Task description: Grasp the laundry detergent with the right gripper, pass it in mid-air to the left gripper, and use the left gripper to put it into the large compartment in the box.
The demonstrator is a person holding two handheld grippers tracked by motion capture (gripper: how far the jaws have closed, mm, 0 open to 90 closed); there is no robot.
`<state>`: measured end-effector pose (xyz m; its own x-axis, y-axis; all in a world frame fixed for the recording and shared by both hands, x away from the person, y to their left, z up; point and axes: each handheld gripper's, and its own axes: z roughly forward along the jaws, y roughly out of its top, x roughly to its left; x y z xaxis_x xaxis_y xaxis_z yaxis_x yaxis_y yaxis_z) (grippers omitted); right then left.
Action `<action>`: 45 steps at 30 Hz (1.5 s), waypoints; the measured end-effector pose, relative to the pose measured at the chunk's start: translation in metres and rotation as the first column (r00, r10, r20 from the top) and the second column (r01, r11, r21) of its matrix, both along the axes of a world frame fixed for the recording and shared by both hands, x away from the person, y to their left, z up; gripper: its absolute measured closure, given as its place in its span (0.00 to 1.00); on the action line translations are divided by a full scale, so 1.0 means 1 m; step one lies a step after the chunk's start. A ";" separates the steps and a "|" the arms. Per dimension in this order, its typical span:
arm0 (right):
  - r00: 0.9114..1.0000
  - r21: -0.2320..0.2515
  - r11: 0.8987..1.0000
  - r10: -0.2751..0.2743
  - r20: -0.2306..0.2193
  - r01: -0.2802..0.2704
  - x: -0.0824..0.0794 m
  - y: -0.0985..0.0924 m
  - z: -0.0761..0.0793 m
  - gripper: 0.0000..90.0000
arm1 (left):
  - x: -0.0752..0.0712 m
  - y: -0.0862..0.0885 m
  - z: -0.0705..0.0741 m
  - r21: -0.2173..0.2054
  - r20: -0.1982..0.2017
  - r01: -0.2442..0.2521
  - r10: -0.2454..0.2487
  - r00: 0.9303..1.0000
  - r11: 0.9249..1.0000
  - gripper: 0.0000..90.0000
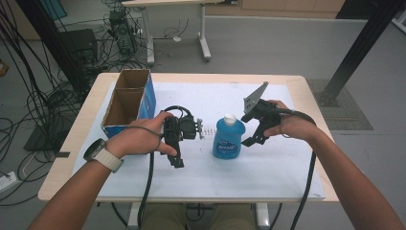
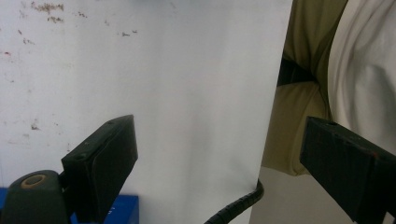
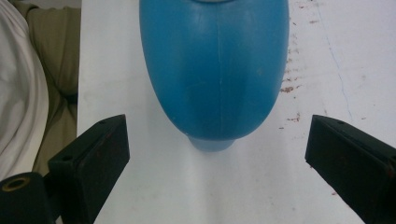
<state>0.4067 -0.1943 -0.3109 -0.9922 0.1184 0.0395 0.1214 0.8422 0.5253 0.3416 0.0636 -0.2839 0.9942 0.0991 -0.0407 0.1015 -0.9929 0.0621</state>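
Observation:
A blue bottle [image 1: 229, 139] with a white cap and a printed label is on the white sheet [image 1: 268, 172] at the table's middle. My right gripper [image 1: 249, 130] is just right of it, pointing at it with its jaws open. In the right gripper view the bottle's blue body [image 3: 215, 70] lies ahead of the open right gripper [image 3: 217, 140], beyond the tips and untouched. My left gripper [image 1: 173, 158] is held left of the bottle and points back toward the person. The left gripper [image 2: 219, 154] is open over bare sheet with nothing between its jaws.
An open-topped blue cardboard box [image 1: 129, 103] stands at the table's left. A small white ridged piece [image 1: 207, 130] lies between the left gripper and the bottle. The person's torso [image 2: 355, 70] is at the near table edge. Cables trail off that edge.

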 end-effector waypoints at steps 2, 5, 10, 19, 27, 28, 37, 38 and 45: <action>1.000 -0.002 1.000 -0.003 -0.002 0.003 0.000 0.000 0.000 0.07 | 0.000 0.000 0.000 -0.001 0.001 -0.001 0.001 1.000 1.000 0.13; 1.000 -0.001 1.000 0.001 -0.001 -0.001 0.000 0.000 0.000 0.07 | 0.000 0.001 0.000 -0.002 0.003 -0.001 0.001 1.000 1.000 0.13; 1.000 0.000 1.000 0.000 -0.001 0.000 0.000 0.001 0.000 0.07 | 0.000 0.001 0.000 -0.002 0.003 0.000 0.000 1.000 1.000 0.13; 1.000 0.000 1.000 0.001 -0.003 -0.001 0.000 0.001 0.000 0.07 | 0.000 0.001 0.000 -0.005 0.003 -0.002 0.002 1.000 1.000 0.13; 1.000 0.000 1.000 -0.002 -0.006 0.002 0.001 0.001 -0.001 0.07 | 0.000 0.002 0.000 -0.002 0.004 -0.003 0.003 1.000 1.000 0.13; 1.000 -0.002 1.000 -0.001 -0.006 0.001 0.001 0.001 -0.001 0.07 | 0.000 0.002 0.000 -0.002 0.004 -0.003 0.003 1.000 1.000 0.13; 1.000 0.000 1.000 -0.004 -0.005 0.004 0.000 0.001 0.000 0.06 | 0.000 0.002 0.000 -0.001 0.003 -0.003 0.003 1.000 1.000 0.13; 1.000 0.000 1.000 -0.005 -0.005 0.005 0.000 0.001 0.000 0.06 | 0.000 0.002 0.000 -0.002 0.003 -0.003 0.003 1.000 1.000 0.13; 1.000 0.001 1.000 -0.006 -0.004 0.006 0.000 0.001 0.000 0.07 | 0.000 0.002 0.000 -0.004 0.004 -0.003 0.003 1.000 1.000 0.13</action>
